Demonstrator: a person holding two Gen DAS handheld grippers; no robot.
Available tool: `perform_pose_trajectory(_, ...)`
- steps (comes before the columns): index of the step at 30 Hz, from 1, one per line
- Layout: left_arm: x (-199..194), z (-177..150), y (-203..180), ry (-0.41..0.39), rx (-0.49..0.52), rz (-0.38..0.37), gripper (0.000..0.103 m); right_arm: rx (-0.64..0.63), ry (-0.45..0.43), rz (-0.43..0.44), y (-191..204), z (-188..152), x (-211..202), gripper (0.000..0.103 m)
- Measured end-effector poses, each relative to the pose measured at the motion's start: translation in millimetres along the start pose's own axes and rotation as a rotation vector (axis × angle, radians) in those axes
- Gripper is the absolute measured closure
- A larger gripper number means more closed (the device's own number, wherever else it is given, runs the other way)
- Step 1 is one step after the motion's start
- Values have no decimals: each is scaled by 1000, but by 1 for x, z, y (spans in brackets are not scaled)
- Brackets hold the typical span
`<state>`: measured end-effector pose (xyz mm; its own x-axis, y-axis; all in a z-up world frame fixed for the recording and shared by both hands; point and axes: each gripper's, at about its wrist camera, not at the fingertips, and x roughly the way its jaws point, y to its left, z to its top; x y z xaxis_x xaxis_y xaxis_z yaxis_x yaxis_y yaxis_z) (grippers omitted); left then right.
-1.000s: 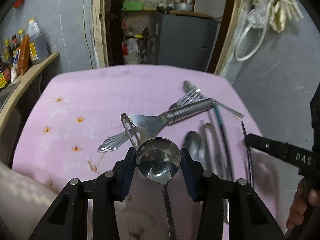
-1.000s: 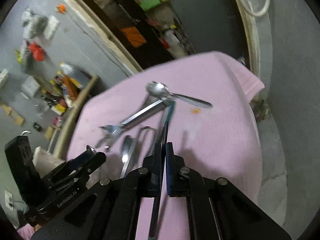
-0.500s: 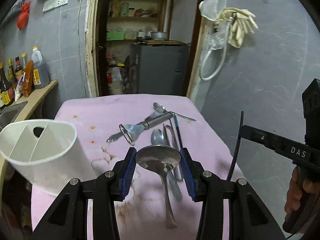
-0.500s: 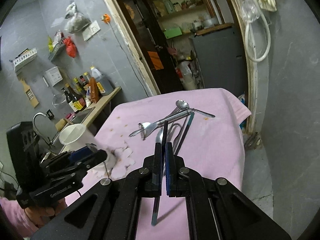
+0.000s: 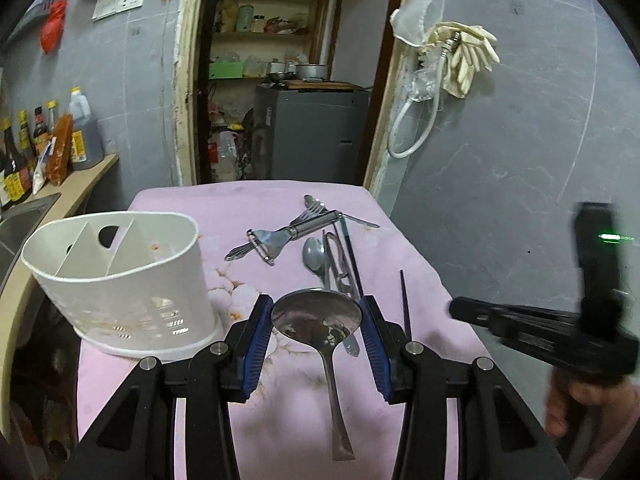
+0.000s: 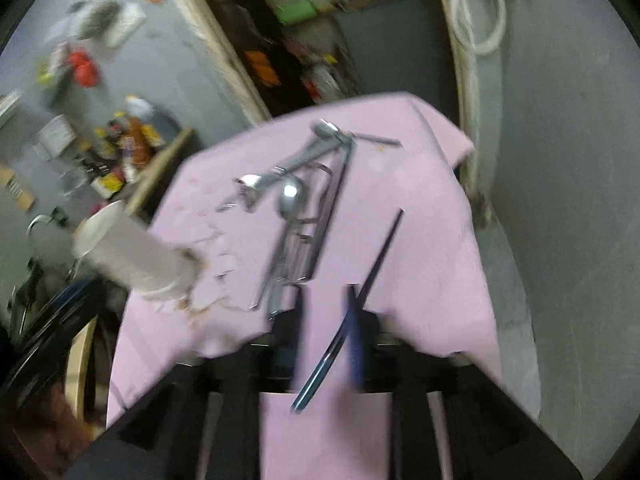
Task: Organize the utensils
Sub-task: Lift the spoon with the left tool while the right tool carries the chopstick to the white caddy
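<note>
Currently, L to R:

1. White utensil caddy (image 5: 120,280) – upright on pink cloth (image 5: 260,200), far L; divided compartments, all look empty. Probably the drop-off point, parked within L-side reach.
2. Left gripper (image 5: 316,320) – clamped on the bowl of a large steel spoon (image 5: 320,320), blue pads against both bowl rims. Bowl faces the camera; handle hangs down toward the cloth, long axis near vertical. Judged: held that way so the handle goes into the caddy first.
3. Utensil pile (image 5: 320,240) – peeler, fork, spoons, tongs etc., mid-cloth, beyond the gripper; mostly lying lengthways, away from the camera. Not yet sorted.
4. Right gripper (image 6: 324,332) – jaws have just been opening; now apart, nothing clamped. Dark chopstick (image 6: 360,288) sits betw. them, close by the R pad, apparently let go; contact unclear (blur). Long axis diagonal, tip pointing up-R, far end toward the camera.
</note>
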<state>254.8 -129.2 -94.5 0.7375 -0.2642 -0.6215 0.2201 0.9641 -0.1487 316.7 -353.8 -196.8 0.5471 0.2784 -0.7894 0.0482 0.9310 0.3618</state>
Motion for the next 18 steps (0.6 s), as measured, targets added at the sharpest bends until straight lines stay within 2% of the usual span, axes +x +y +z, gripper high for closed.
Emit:
perform_pose_trajectory(4, -6, 1, 5, -10, -29, 17, 61, 31, 166, -127, 5, 6, 47, 68)
perform_pose_trajectory(5, -8, 1, 7, -14, -35, 22, 61, -5, 149, -178, 11, 7, 49, 68)
perform_pose_trajectory(7, -12, 2, 10, -23, -51, 33, 61, -82, 155, -301, 26, 6, 56, 82)
perform_pose_trajectory(8, -13, 1, 12, -28, -59, 39, 61, -90, 138, -330, 31, 4, 56, 82)
perform_pose_trajectory(9, -15, 1, 14, -30, -64, 43, 61, -98, 143, -319, 34, 4, 55, 86)
perform_pose_trajectory(10, -17, 1, 17, -38, -76, 51, 61, -83, 153, -284, 32, 5, 53, 95)
perform_pose_trajectory(11, -18, 1, 18, -42, -83, 56, 61, 16, 144, -186, 16, 7, 46, 96)
perform_pose_trajectory(12, -21, 2, 20, -48, -95, 62, 61, 177, 118, -10, -6, 6, 38, 98)
perform_pose_trajectory(13, -23, 1, 22, -51, -102, 65, 61, 282, 72, 97, -22, 3, 26, 98)
perform_pose_trajectory(14, -25, 1, 24, -56, -111, 68, 61, 314, 12, 147, -29, 0, 6, 98)
perform_pose_trajectory(16, -32, 3, 28, -70, -118, 65, 61, 243, -94, 220, -20, -6, -29, 98)
perform_pose_trajectory(18, -37, 4, 30, -78, -116, 65, 61, 155, -146, 255, 0, -10, -53, 98)
